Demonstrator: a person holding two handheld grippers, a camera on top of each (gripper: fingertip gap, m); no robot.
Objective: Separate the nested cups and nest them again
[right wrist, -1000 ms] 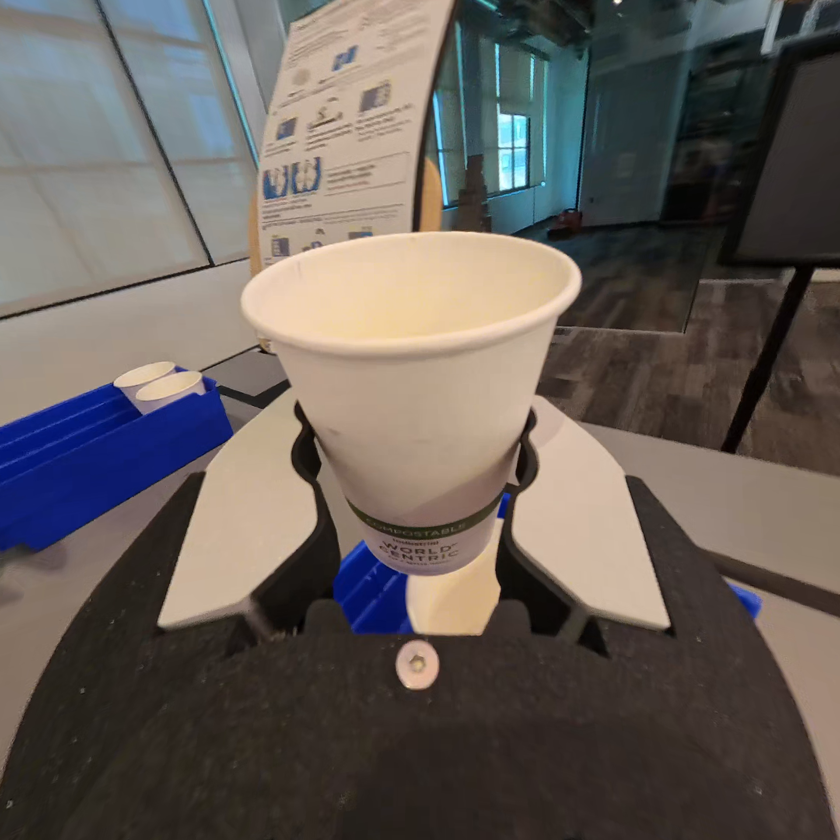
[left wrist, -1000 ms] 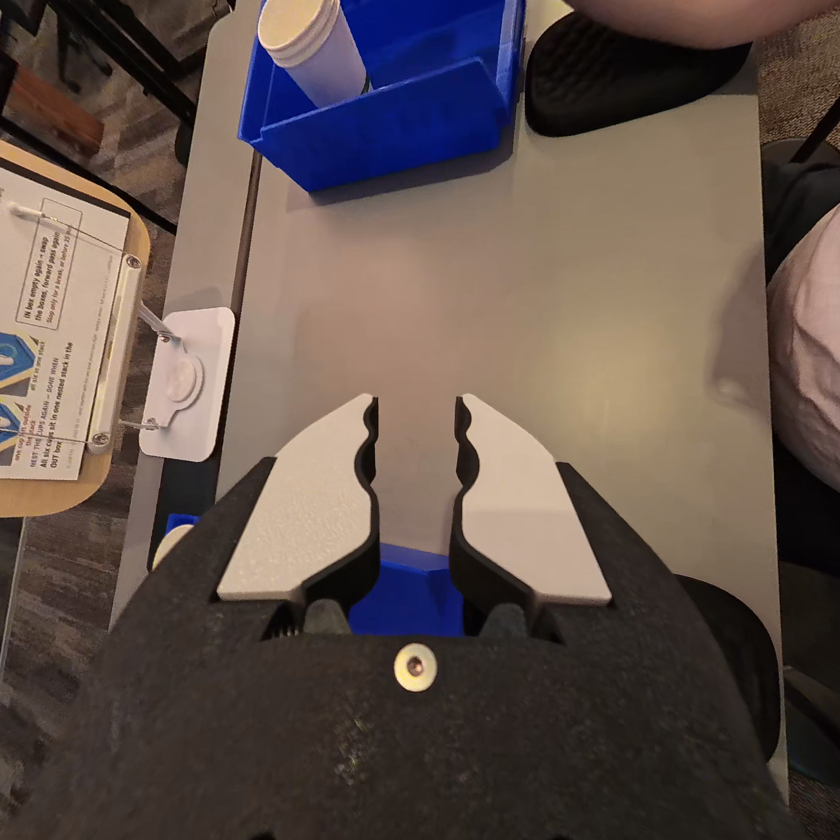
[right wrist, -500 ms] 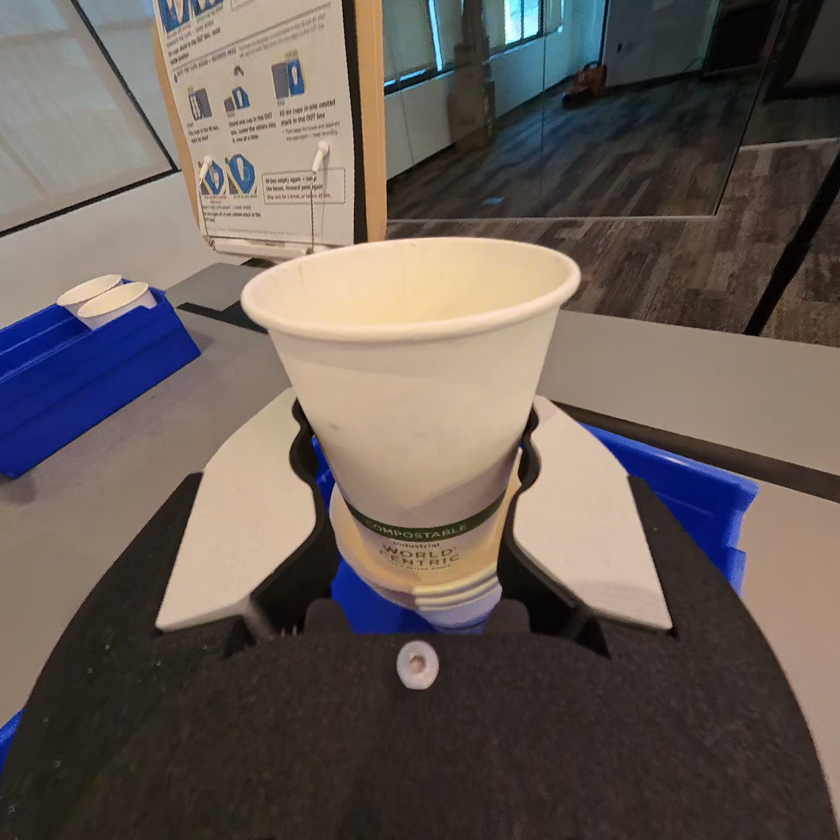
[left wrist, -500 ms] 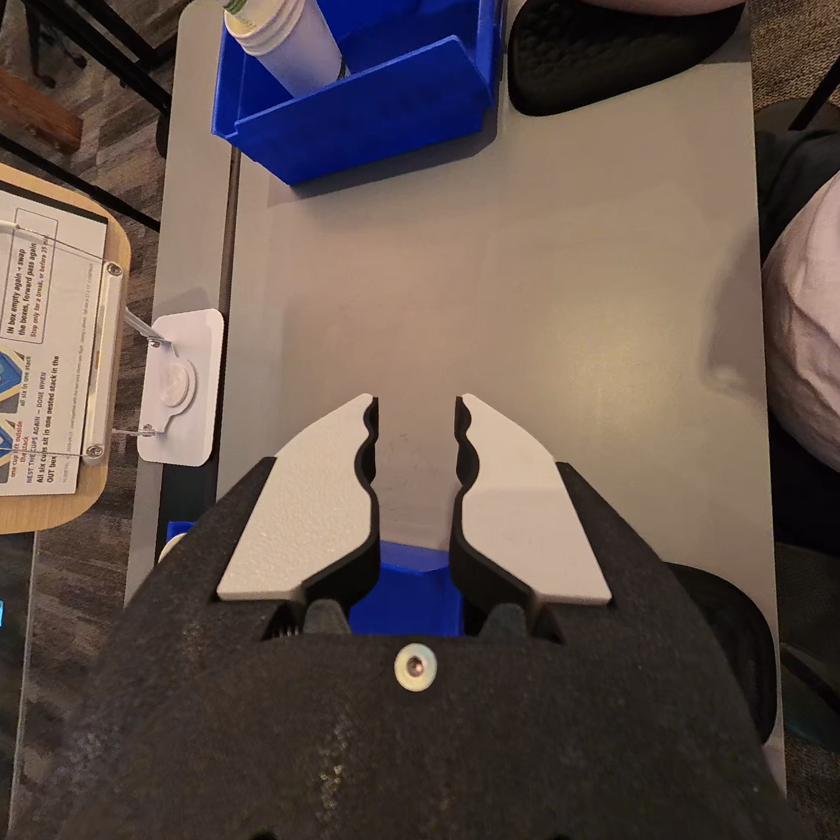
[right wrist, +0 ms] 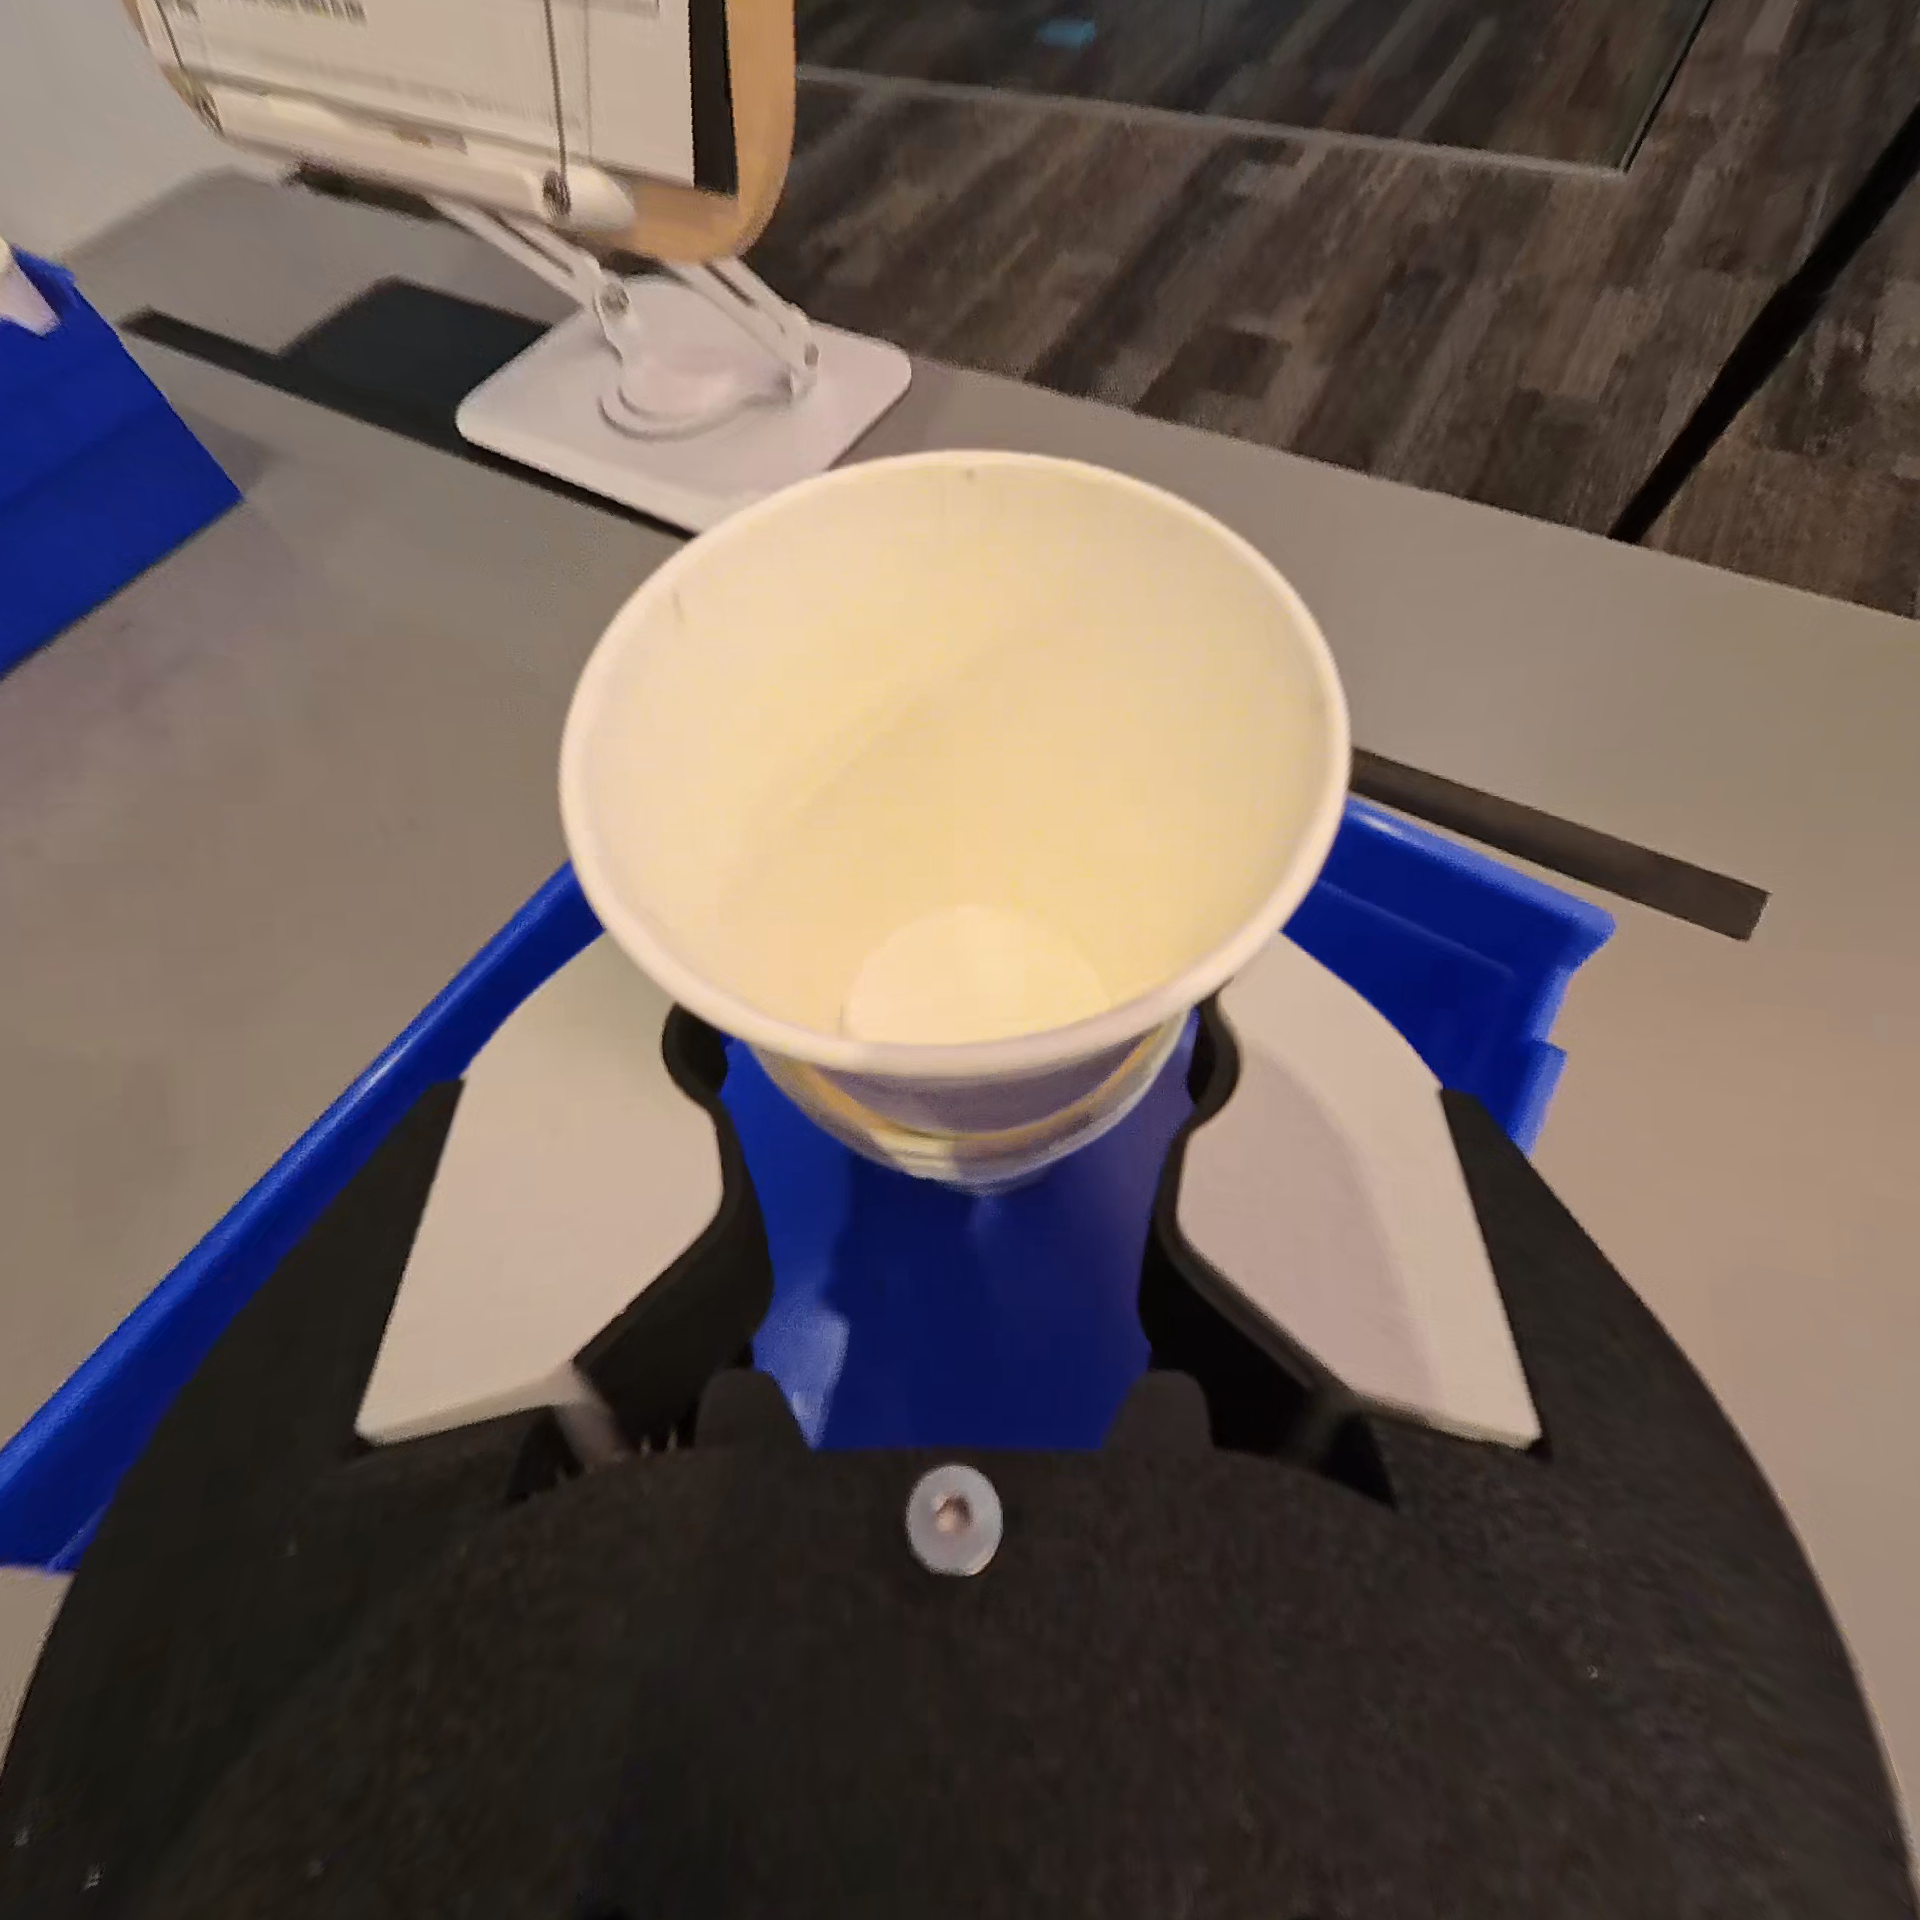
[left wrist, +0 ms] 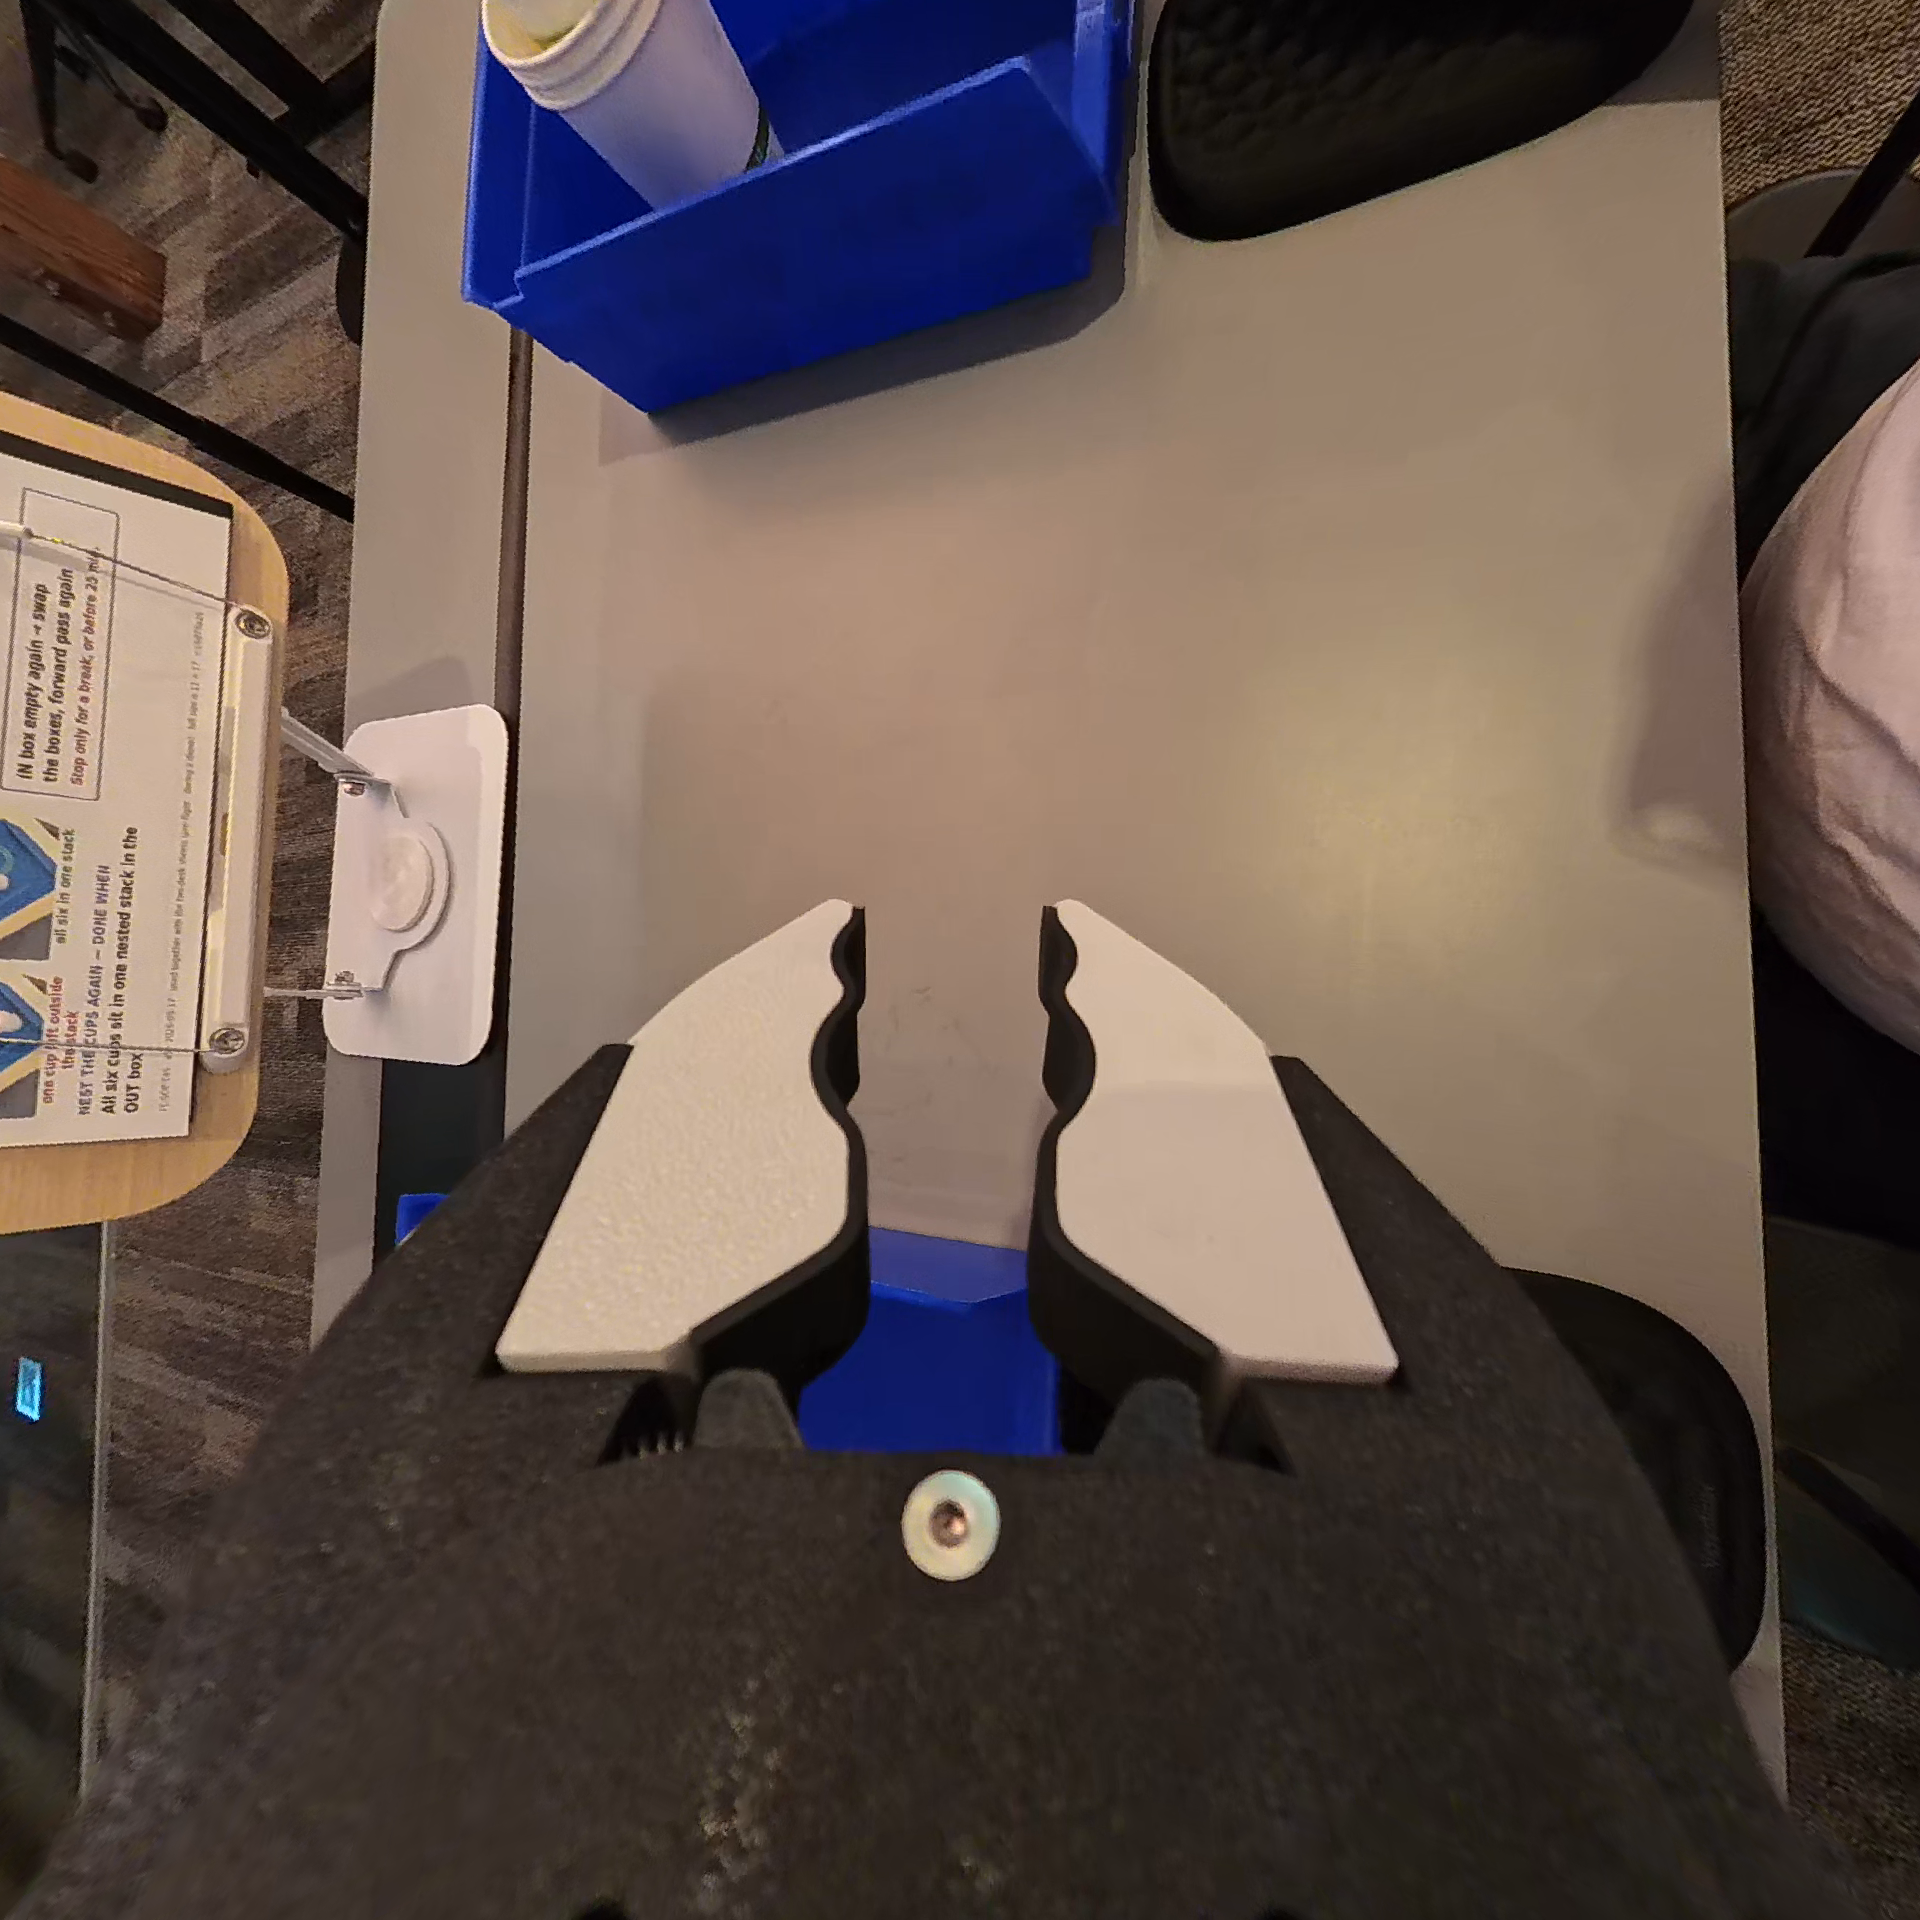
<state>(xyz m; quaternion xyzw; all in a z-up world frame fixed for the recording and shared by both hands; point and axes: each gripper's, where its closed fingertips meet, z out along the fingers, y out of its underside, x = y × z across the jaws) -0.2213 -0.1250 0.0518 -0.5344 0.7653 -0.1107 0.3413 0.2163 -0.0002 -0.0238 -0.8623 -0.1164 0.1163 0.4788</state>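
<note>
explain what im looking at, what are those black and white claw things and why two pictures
Those are hand-held grippers: a person holds one in each hand, and each carries a camera looking forward along its jaws. That is why there are two pictures, one per gripper.

The left wrist view looks straight down at a grey table. The left gripper is open and holds nothing. At the far end a blue bin holds a leaning stack of paper cups.

In the right wrist view, the right gripper is over a second blue bin. A white paper cup sits nested on other cups there. The jaws stand apart from it, with blue showing on both sides. Behind is an instruction board on a white stand.
</note>
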